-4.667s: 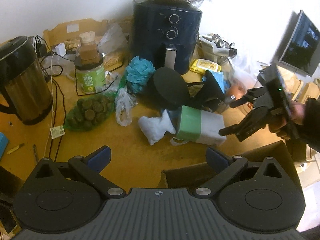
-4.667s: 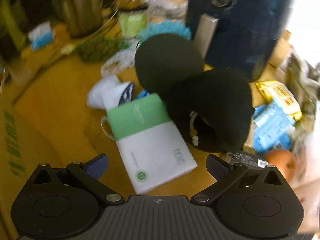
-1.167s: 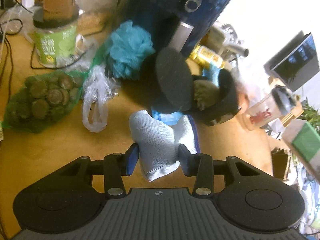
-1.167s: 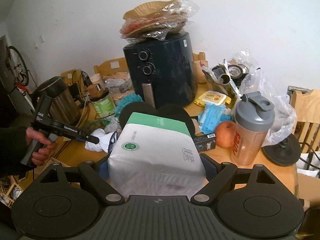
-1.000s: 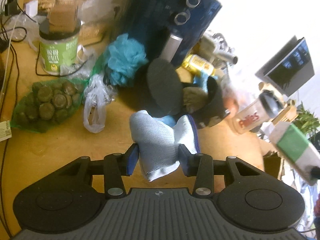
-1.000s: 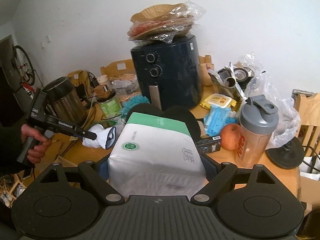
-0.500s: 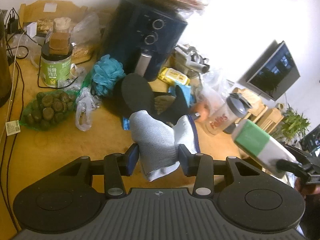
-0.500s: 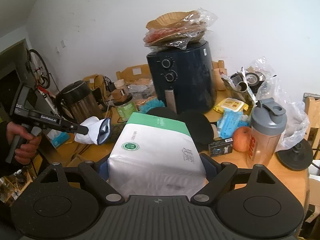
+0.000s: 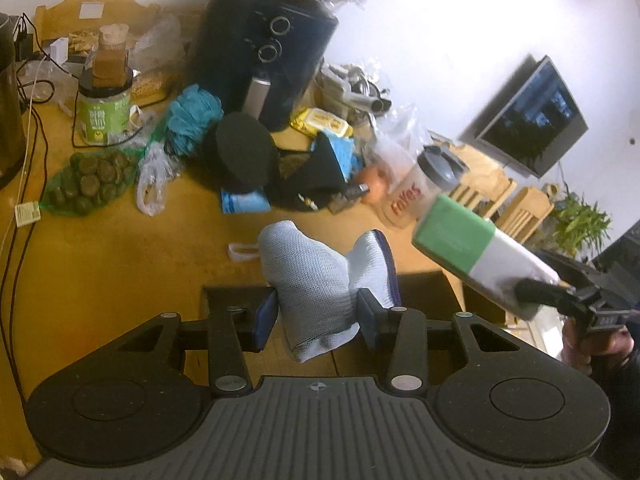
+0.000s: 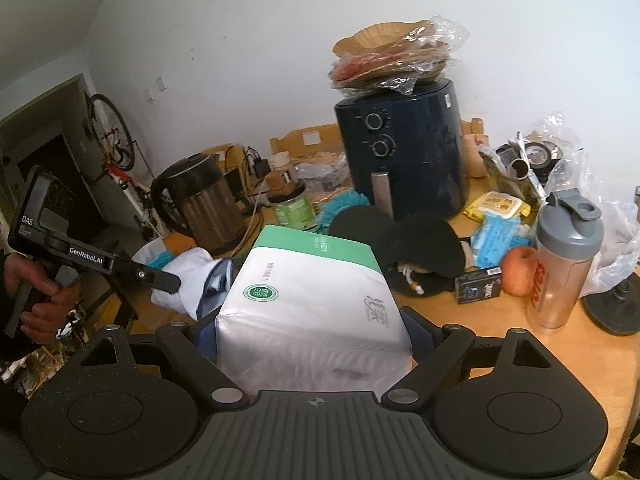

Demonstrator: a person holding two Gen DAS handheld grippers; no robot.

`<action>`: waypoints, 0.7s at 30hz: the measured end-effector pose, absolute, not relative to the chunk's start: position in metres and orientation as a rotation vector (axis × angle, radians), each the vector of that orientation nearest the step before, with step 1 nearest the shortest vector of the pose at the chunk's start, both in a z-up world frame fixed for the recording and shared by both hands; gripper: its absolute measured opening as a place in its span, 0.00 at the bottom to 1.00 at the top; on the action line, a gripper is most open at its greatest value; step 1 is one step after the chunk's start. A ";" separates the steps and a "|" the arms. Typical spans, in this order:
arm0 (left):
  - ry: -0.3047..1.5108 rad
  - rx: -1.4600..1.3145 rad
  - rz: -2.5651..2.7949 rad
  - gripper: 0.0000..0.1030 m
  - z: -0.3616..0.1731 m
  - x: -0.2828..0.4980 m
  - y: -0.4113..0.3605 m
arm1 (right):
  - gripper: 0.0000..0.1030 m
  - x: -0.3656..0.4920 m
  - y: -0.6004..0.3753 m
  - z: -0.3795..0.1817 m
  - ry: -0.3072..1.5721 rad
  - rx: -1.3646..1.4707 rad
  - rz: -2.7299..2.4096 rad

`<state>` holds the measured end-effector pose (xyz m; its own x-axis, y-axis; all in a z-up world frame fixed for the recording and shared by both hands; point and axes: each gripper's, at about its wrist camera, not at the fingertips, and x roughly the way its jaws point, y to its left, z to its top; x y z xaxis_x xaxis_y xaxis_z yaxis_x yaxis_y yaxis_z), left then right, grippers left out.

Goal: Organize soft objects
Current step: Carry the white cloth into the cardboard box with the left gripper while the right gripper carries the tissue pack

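Tissue pack (image 10: 316,308), white with a green end, sits low in the centre of the right wrist view, clamped between the jaws of the right gripper (image 10: 308,332) and held up off the table (image 10: 560,364); in the left wrist view it shows at right, tilted. Low in the centre of that left view, the left gripper (image 9: 318,314) is closed on a grey knit glove (image 9: 316,284), which droops over both sides of the jaws. Judging by this, the pack's slick wrapper could let it slide out if the squeeze eases, and the limp glove may snag or slip as it is carried; with both tools close together, they could also knock each other. Behind the glove, a dark cardboard box (image 9: 432,292) opens at the table edge. Farther up, the black neck pillow (image 9: 240,156) and teal bath pouf (image 9: 194,114) lie against the air fryer (image 9: 260,52), hemmed in by a shaker bottle (image 10: 564,264), an apple (image 10: 518,266), a netted bag of dark rounds (image 9: 86,182) and, at left, a kettle (image 10: 202,202) with trailing cables (image 9: 24,160) that could catch a reaching tool.
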<state>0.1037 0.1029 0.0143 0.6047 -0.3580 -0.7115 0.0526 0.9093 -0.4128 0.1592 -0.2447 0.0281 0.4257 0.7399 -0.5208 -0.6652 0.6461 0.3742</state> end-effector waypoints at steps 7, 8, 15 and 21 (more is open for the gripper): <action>0.937 -0.342 -0.244 0.42 0.008 0.086 0.088 | 0.86 0.145 -0.245 0.026 0.722 0.121 0.906; 0.943 -0.325 -0.238 0.43 0.006 0.085 0.087 | 0.86 0.143 -0.245 0.026 0.724 0.122 0.909; 0.962 -0.241 -0.150 0.58 0.001 0.072 0.076 | 0.86 0.129 -0.242 0.025 0.745 0.097 0.950; 0.939 -0.264 -0.076 0.60 0.004 0.064 0.072 | 0.86 0.119 -0.236 0.021 0.777 0.068 0.975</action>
<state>0.0645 0.0722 0.0038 0.5908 -0.1785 -0.7868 -0.0499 0.9653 -0.2565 0.1189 -0.2356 0.0206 0.3182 0.7641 -0.5612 -0.7175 0.5810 0.3842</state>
